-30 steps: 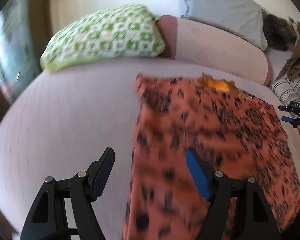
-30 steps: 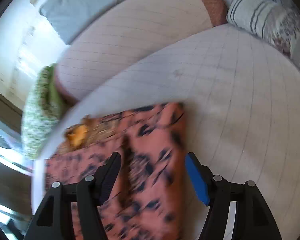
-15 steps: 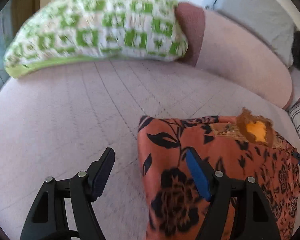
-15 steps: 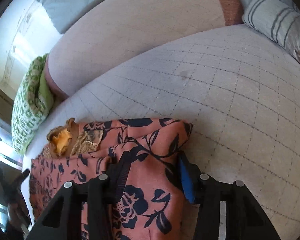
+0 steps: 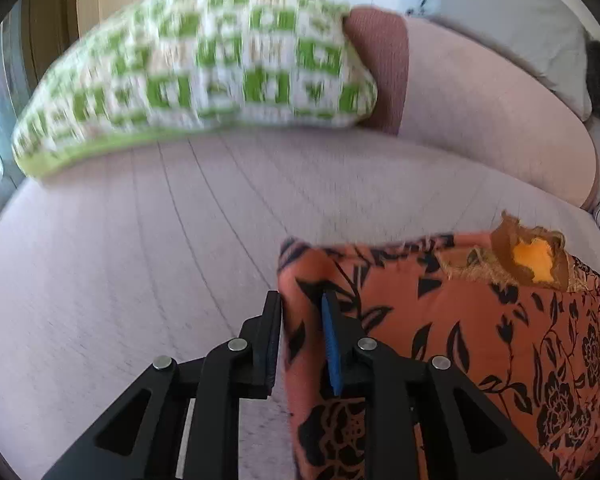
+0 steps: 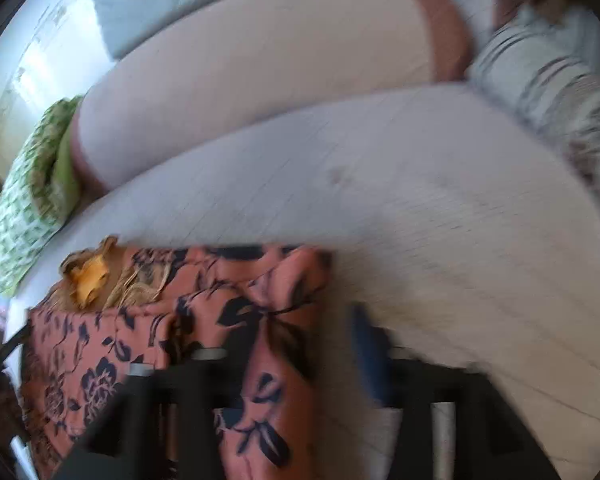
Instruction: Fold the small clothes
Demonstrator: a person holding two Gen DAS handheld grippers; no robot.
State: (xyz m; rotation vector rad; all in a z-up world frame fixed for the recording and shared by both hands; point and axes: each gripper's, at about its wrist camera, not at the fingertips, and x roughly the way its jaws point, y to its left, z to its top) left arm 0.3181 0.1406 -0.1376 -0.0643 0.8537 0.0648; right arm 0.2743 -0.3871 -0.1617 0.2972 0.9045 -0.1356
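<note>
An orange garment (image 5: 480,340) with black flowers lies flat on the pale quilted bed (image 5: 120,260). A yellow patch with a brown fringe (image 5: 536,260) sits at its far edge. My left gripper (image 5: 300,300) is at the garment's far left corner. Its jaws are closing, and a fold of the cloth is pinched between the pads. In the blurred right wrist view, the same garment (image 6: 100,340) lies to the lower left. My right gripper (image 6: 298,320) stands over its far right corner. Its jaws are opening. Cloth lies between them, with a gap beside the blue pad (image 6: 368,344).
A green and white checked pillow (image 5: 196,68) lies at the far left. A long pink bolster (image 5: 480,112) runs behind the bed, with a grey pillow (image 5: 520,20) above it. A striped cushion (image 6: 548,92) sits at the far right. Bare quilt (image 6: 420,200) spreads beyond the garment.
My left gripper came forward to the garment's far left corner and closed on it. The right jaws narrowed around the right corner, then spread again, and that view turned blurry.
</note>
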